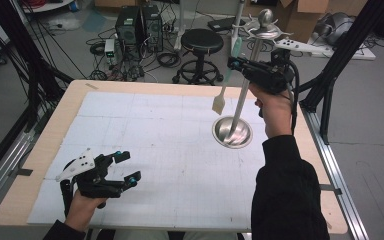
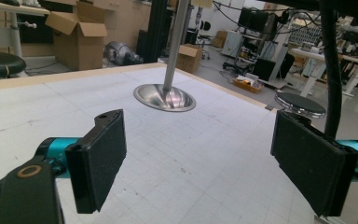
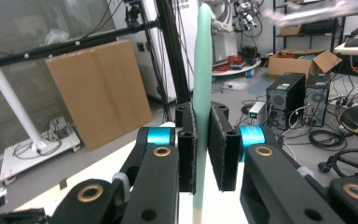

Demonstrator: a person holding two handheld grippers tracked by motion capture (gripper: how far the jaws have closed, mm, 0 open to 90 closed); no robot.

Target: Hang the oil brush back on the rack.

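Observation:
A spatula (image 1: 220,100) with a mint-green handle and a pale flat blade hangs blade-down above the table's far right. My right gripper (image 1: 233,63) is shut on its handle, held high in the air. In the right gripper view the green handle (image 3: 202,70) runs upright between the closed pads of my right gripper (image 3: 202,135). Just right of the blade stands a metal rack: a round dish base (image 1: 232,132), a tall pole (image 1: 245,85) and hooks at the top (image 1: 265,27). My left gripper (image 1: 127,165) rests low at the near left, open and holding nothing; in its own view it (image 2: 200,158) faces the base (image 2: 164,97).
A white gridded mat (image 1: 155,150) covers the wooden table (image 1: 40,150). Beyond the far edge are a black stool (image 1: 201,42), computer towers (image 1: 139,25) and loose cables on the floor. Black frame legs (image 1: 330,75) slant down at the right.

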